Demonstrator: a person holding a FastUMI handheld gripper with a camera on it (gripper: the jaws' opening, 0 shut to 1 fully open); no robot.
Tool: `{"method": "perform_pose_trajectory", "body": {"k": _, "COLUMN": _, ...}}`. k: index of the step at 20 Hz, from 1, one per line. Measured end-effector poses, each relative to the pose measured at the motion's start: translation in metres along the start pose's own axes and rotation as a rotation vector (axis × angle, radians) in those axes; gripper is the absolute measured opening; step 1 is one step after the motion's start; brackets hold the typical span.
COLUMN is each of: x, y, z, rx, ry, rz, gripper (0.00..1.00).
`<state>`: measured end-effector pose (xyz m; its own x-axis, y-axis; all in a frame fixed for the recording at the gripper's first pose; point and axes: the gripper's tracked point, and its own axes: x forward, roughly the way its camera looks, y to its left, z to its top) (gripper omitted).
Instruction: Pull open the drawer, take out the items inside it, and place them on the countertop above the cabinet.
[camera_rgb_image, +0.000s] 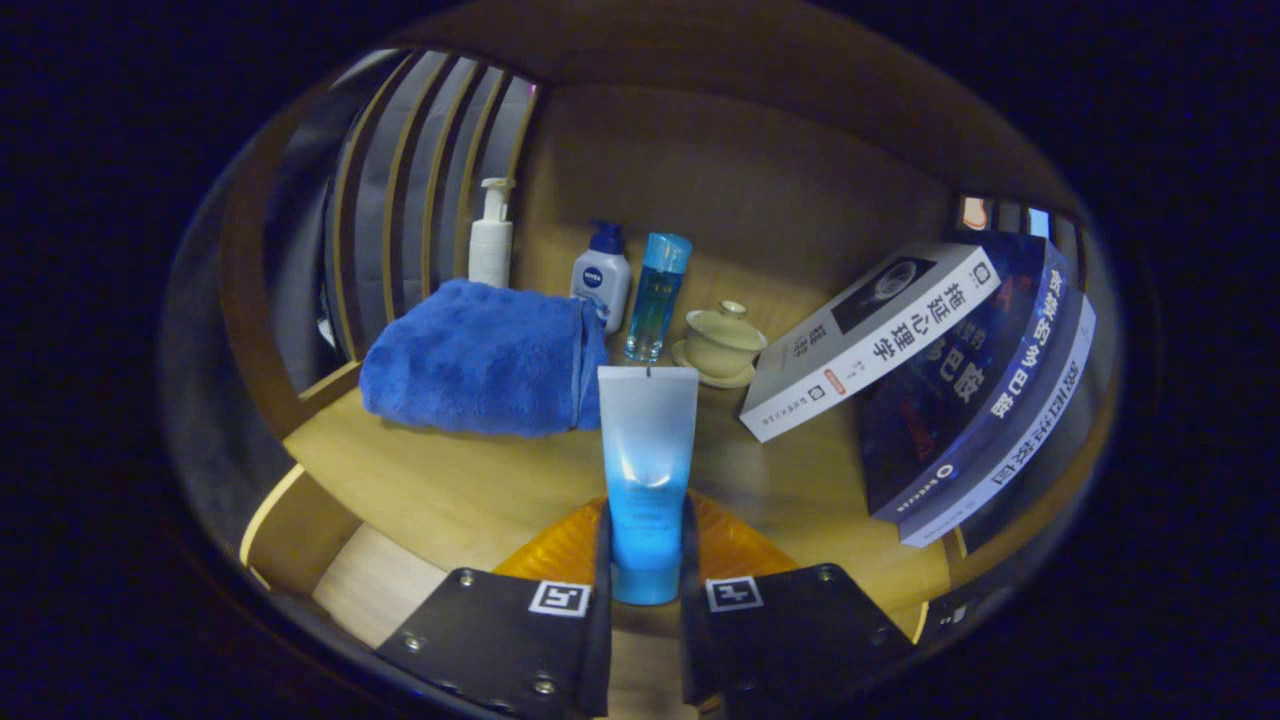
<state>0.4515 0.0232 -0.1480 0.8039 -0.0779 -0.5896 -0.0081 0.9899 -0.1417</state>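
Note:
My gripper (645, 545) is shut on a blue and white squeeze tube (647, 450), both fingers pressing its lower end. The tube stands upright between the fingers, above the wooden countertop (450, 480). Beyond it on the countertop lie a folded blue towel (480, 357), a white pump bottle (491, 238), a white lotion bottle with a blue cap (601, 275) and a clear blue bottle (657, 295). I cannot tell whether the tube's base touches the wood.
A pale lidded tea bowl on a saucer (720, 343) sits just behind the tube. Leaning books (930, 350) fill the right side. A slatted wooden side panel (420, 170) rises at the left, and a wooden back wall (740, 170) closes the rear.

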Motion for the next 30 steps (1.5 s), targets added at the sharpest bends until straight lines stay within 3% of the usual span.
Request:
{"method": "perform_pose_trajectory", "body": {"k": 14, "x": 0.026, "y": -0.003, "z": -0.009, "rx": 0.063, "ry": 0.001, "rz": -0.044, "gripper": 0.35}}
{"method": "perform_pose_trajectory", "body": {"k": 16, "x": 0.023, "y": -0.006, "z": -0.009, "rx": 0.082, "ry": -0.005, "rz": -0.051, "gripper": 0.41}}
{"method": "perform_pose_trajectory", "body": {"k": 22, "x": 0.002, "y": -0.024, "z": 0.005, "rx": 0.070, "ry": -0.099, "rz": -0.105, "gripper": 0.94}}
{"method": "perform_pose_trajectory", "body": {"k": 26, "x": -0.035, "y": -0.024, "z": 0.026, "rx": 0.033, "ry": -0.215, "rz": -0.102, "gripper": 0.94}}
{"method": "perform_pose_trajectory", "body": {"k": 30, "x": -0.082, "y": -0.009, "z": 0.031, "rx": 0.052, "ry": -0.272, "rz": -0.035, "gripper": 0.94}}
